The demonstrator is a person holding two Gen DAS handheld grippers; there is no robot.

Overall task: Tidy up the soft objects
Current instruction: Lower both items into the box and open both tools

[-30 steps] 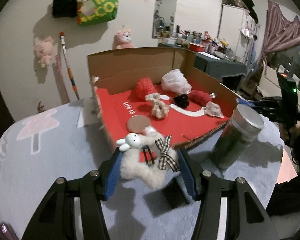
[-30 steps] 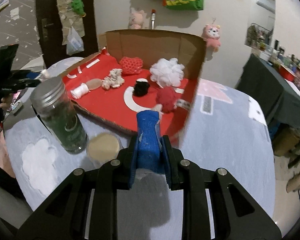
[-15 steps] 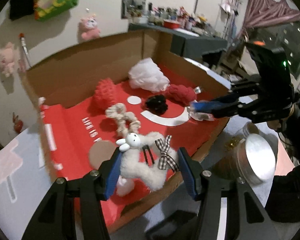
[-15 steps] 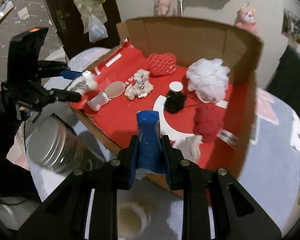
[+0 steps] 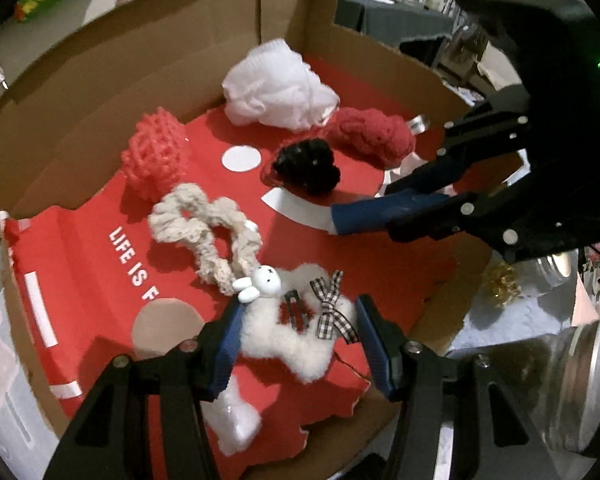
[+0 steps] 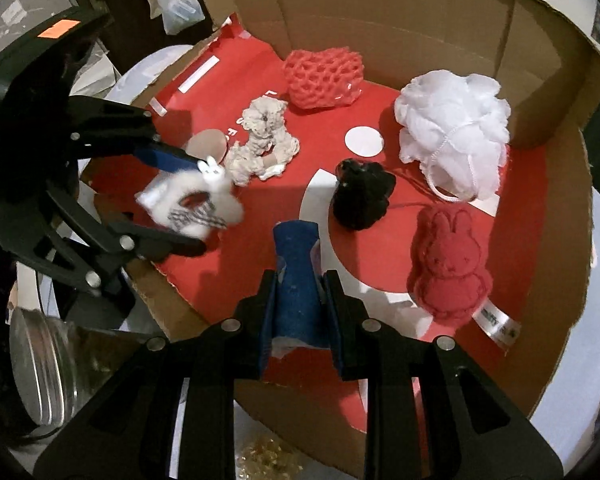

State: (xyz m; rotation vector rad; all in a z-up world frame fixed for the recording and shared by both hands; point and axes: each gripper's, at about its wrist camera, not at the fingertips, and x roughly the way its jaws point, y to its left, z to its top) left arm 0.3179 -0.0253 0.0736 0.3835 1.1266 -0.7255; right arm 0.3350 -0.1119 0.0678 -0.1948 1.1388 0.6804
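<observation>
My left gripper is shut on a white fluffy plush with a bunny head, a hair clip and a checked bow. It hangs over the near left part of the red-lined cardboard box. The right wrist view shows this left gripper gripping the plush. My right gripper is shut, its blue pads together over the box's near edge. Inside the box lie a cream scrunchie, a red net sponge, a white mesh pouf, a black scrunchie and a red bunny plush.
A glass jar with a metal lid stands on the grey cloth-covered table just outside the box's near edge, next to a small gold tuft. A small white piece lies on the box floor under my left gripper. Tall cardboard walls close the far sides.
Both grippers have moved forward from the table over the box and tilted down. The left one carried the white plush in over the red floor. The right one stayed shut.
</observation>
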